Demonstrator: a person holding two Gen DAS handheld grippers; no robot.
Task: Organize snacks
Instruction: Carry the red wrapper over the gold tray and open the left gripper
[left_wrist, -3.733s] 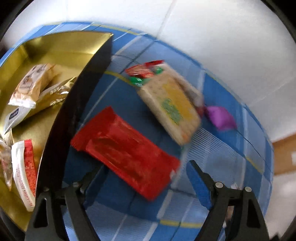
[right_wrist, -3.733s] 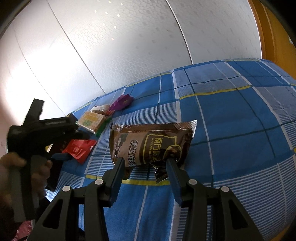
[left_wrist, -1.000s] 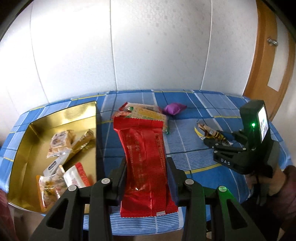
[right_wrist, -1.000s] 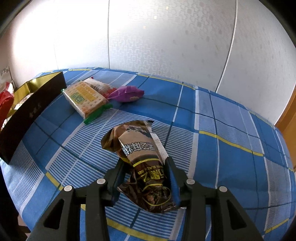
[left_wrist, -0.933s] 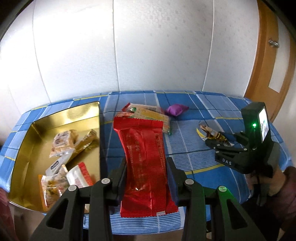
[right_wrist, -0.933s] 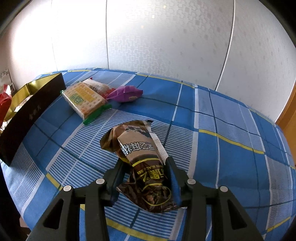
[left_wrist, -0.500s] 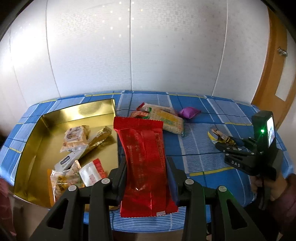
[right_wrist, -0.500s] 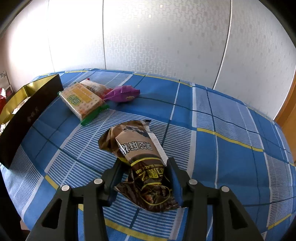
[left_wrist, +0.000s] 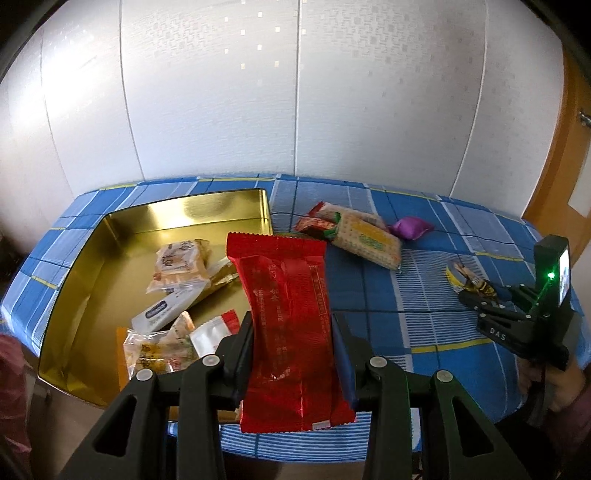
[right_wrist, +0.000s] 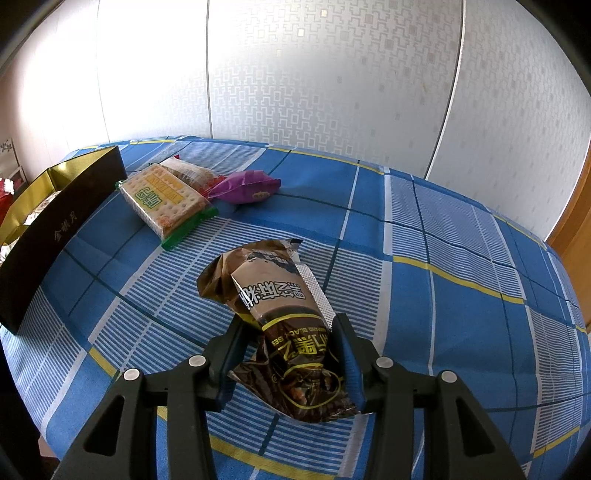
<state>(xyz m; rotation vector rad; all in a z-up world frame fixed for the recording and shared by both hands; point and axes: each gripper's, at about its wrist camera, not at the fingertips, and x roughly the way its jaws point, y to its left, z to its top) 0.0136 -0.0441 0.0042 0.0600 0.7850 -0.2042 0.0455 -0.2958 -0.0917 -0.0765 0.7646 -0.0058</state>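
My left gripper is shut on a long red snack packet and holds it in the air above the table's near edge, just right of the gold tray. The tray holds several wrapped snacks. My right gripper is shut on a brown snack packet and holds it above the blue checked cloth; this gripper also shows in the left wrist view at the right.
A cracker packet lies on the cloth with a red-green packet behind it and a purple candy beside it. The tray's dark outer wall stands at the left. A wooden door is at the right.
My left gripper, still holding the red packet, has moved left toward the tray, which now fills more of its view. My right gripper has barely moved with the brown packet.
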